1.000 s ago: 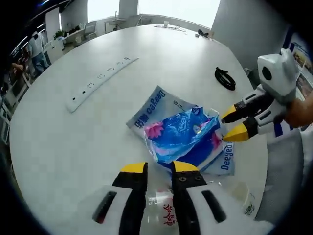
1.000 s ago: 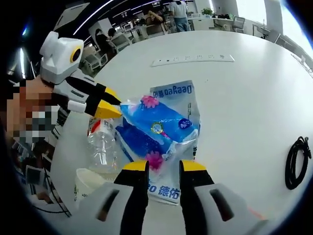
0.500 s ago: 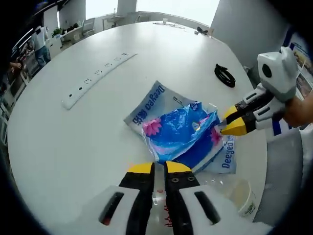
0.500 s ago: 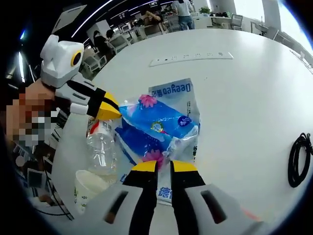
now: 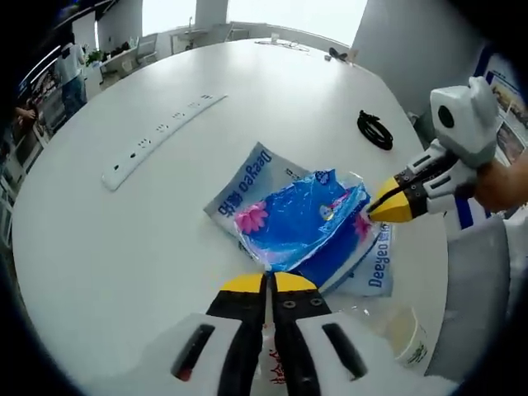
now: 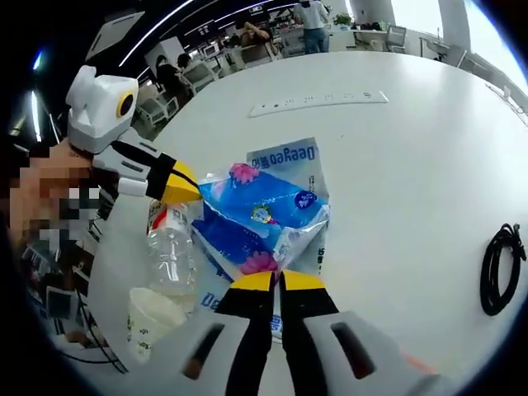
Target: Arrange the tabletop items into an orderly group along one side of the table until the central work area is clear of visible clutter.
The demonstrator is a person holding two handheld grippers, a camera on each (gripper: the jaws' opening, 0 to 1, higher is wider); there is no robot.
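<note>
A blue Deeyeo tissue pack (image 5: 301, 227) in a loose clear wrapper lies on the round white table (image 5: 124, 239). My left gripper (image 5: 270, 283) is shut on the wrapper's near edge. The right gripper (image 5: 388, 208) comes in from the right, shut on the pack's far corner. In the right gripper view, the right gripper (image 6: 278, 281) pinches the edge of the tissue pack (image 6: 260, 210), and the left gripper (image 6: 183, 191) grips its left corner. A clear plastic bottle (image 6: 171, 247) and a paper cup (image 6: 153, 318) sit beside the pack.
A white power strip (image 5: 161, 139) lies toward the table's far left. A coiled black cable (image 5: 374, 130) rests beyond the pack; the same cable (image 6: 495, 268) is at the right. The paper cup (image 5: 408, 334) stands near the table edge. People and chairs (image 6: 313, 21) are beyond the table.
Both grippers' jaws went from open to shut on the tissue pack's wrapper. The pack's near and far edges are now pinched, and it has shifted slightly.
</note>
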